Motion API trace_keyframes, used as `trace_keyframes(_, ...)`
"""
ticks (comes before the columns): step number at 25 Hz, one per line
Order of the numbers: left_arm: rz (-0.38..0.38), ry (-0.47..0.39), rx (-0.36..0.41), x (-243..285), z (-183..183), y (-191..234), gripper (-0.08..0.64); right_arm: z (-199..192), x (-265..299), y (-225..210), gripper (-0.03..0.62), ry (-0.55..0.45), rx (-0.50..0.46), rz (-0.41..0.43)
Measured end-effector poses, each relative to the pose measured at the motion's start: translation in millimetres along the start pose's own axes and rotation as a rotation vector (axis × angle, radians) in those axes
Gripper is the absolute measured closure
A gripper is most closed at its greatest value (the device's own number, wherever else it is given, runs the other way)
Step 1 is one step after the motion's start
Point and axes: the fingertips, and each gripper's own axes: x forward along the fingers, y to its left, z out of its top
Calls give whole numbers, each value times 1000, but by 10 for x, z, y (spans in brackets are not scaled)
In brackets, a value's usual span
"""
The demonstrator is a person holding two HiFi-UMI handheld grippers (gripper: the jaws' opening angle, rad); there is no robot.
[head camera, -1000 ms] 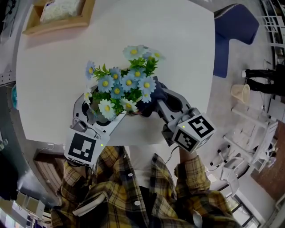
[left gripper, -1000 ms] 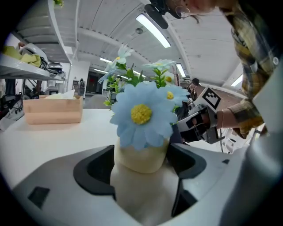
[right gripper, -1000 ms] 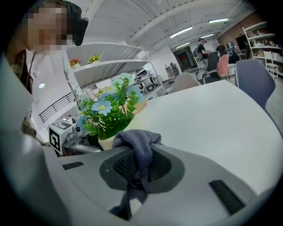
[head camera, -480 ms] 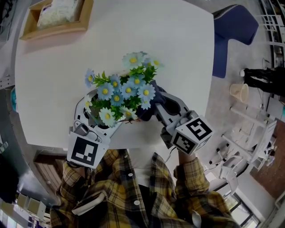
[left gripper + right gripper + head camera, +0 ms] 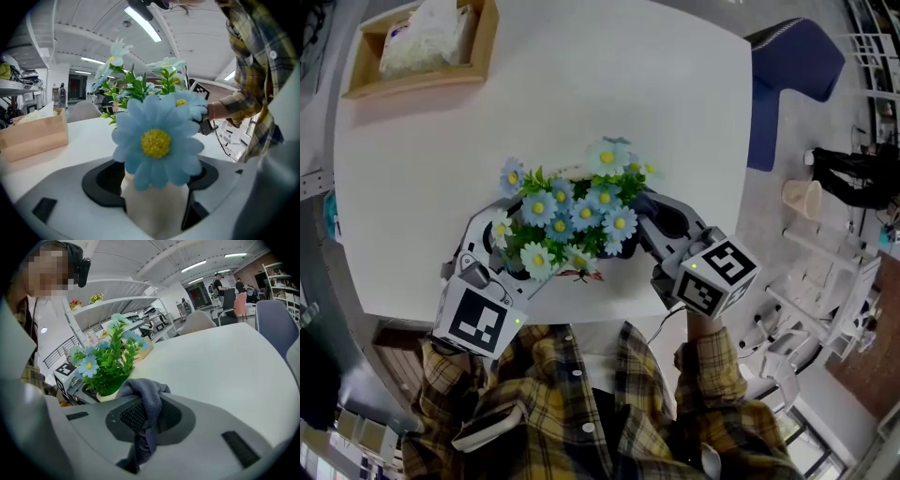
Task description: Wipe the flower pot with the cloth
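Observation:
A cream flower pot [image 5: 157, 211] with blue daisies [image 5: 572, 216] and green leaves is lifted near the front edge of the white table [image 5: 628, 94]. My left gripper [image 5: 520, 248] is shut on the pot, its jaws pressing both sides in the left gripper view, where one daisy [image 5: 157, 140] fills the middle. My right gripper [image 5: 645, 223] is shut on a grey-blue cloth [image 5: 147, 399] that bunches up over the jaws. It sits just right of the flowers, and the pot [image 5: 107, 396] shows ahead of it to the left. Flowers hide the pot in the head view.
A wooden tray [image 5: 417, 47] with a white pack stands at the table's far left corner. A blue chair [image 5: 792, 70] is off the table's right side, with a paper cup [image 5: 806, 197] on the floor beyond it. The person's plaid sleeves are close below.
The flower bunch has swung to the right and nearer the front edge as the left gripper rolled with the pot. The right gripper with the cloth has barely shifted.

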Motion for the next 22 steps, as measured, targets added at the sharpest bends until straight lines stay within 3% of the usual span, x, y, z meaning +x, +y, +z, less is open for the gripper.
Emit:
trace_keyframes(13, -245, 66, 147, 19, 18, 39, 184, 157, 221, -66, 569, 160, -76, 224)
trace_keyframes(22, -382, 116, 236, 18, -230, 16, 184, 113, 585, 65, 569, 257, -177, 406)
